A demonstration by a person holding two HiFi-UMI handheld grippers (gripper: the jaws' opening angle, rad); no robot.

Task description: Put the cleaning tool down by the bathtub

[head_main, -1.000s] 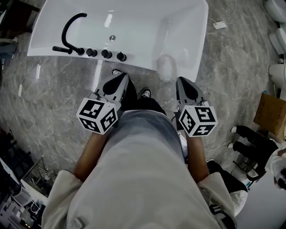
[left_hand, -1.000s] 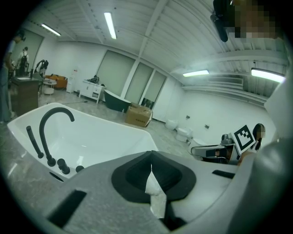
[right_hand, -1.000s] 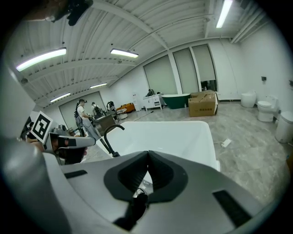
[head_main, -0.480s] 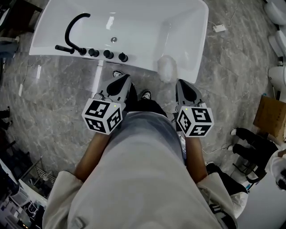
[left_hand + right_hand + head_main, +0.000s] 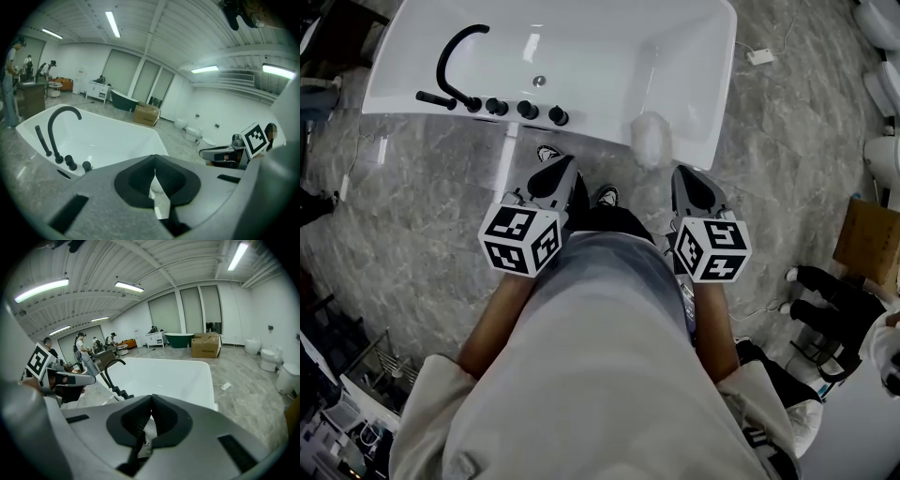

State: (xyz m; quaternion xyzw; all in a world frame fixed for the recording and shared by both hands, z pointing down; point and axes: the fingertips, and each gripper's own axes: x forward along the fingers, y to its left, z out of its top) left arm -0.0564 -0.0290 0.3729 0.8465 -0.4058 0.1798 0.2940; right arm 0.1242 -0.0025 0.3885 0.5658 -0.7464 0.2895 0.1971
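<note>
Your left tool [image 5: 559,161] and right tool [image 5: 685,171] both have their jaws together, gripping nothing. The fuzzy white scrubber [image 5: 649,141] sits at the bathtub's [image 5: 581,47] near rim, eleven o'clock from your right tool.

- Left gripper [image 5: 553,171] is held out in front of the waist, pointing forward and tilted downward.
- Its jaws meet at the tips, with nothing between them.
- Right gripper [image 5: 688,176] is held level with it and well apart, at the same downward tilt.
- Its jaws are also closed and empty.
- Left forearm [image 5: 492,314] and right forearm [image 5: 712,323] are bare and run roughly parallel beside the torso.
- Each marker cube sits at the rear of its gripper, above the hand.
</note>
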